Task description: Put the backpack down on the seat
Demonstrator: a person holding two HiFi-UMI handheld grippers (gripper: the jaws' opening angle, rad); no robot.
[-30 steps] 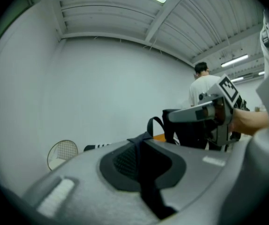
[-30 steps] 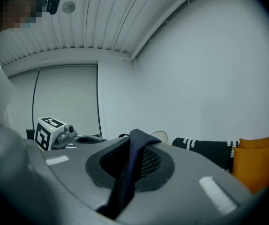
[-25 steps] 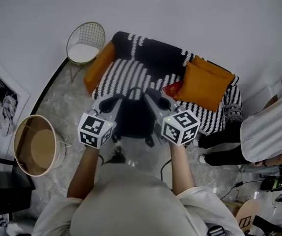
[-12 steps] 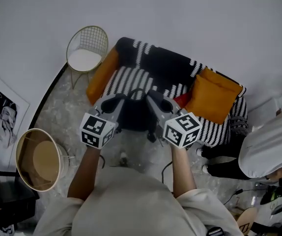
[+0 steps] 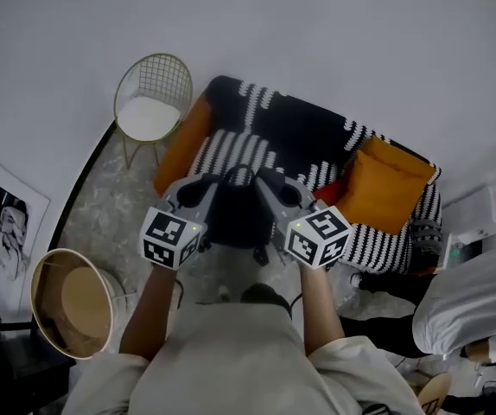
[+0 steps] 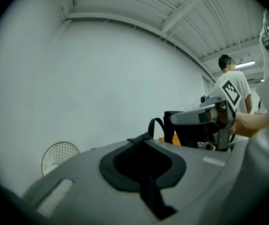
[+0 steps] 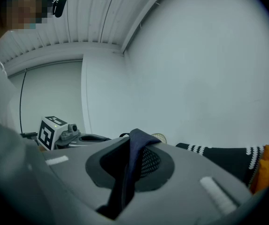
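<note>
No readable text or numbers anywhere; only square code patterns on left cube, right cube.

- A gold wire chair with a white seat pad stands far left, by the white wall.
- An orange cushion lies just right of the chair.
- A second orange cushion lies far right.
- A round open basket sits near left on the marbled floor.
- A black-and-white portrait print shows at the left edge.
- A bystander in a white top is near right.

backpack: sides hidden | person: cut off by right edge
</note>
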